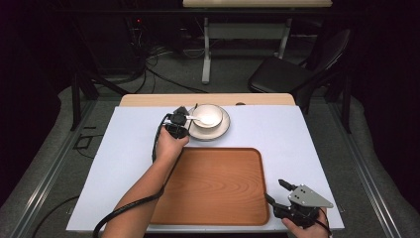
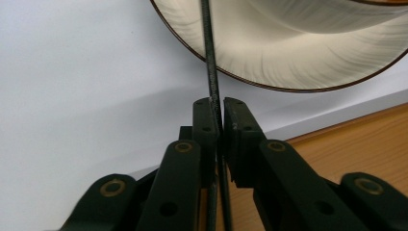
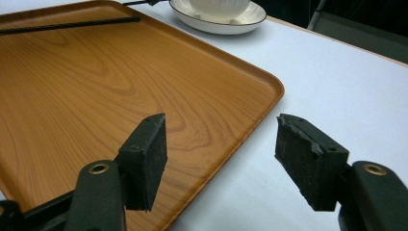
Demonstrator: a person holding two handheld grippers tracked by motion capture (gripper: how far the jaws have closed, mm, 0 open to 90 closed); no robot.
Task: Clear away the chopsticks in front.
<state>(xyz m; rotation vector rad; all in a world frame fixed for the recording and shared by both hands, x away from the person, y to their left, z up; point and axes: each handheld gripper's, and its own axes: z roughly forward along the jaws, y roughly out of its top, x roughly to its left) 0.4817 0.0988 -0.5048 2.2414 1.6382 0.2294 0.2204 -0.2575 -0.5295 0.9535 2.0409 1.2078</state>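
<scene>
Wooden tray [image 1: 218,186] lies at the middle of a white table [image 1: 124,148], and it serves as the landmark for everything else. Beyond the tray's far edge, toward its left corner, sits a cream plate [image 1: 222,131] with a dark rim, and a white bowl [image 1: 208,115] stands on that plate. A white spoon [image 1: 198,119] rests in the bowl.

The left gripper [image 1: 179,120] is held just past the tray's far left corner, right beside the plate. In the left gripper view its two black jaws are pressed together on a thin dark rod [image 2: 210,72] that runs upward across the plate's [image 2: 288,53] rim; the rod is pinched tight between the pads. What this rod is, and how it relates to the spoon, cannot be told.

The right gripper [image 1: 277,191] rests off the tray's near right corner, over bare table. In the right gripper view its jaws stand wide apart with nothing between them, one over the tray's [image 3: 120,86] right edge and the other over the table [image 3: 337,82]. Far across the tray in that view, the plate [image 3: 221,21] and bowl [image 3: 219,7] appear at the top.
</scene>
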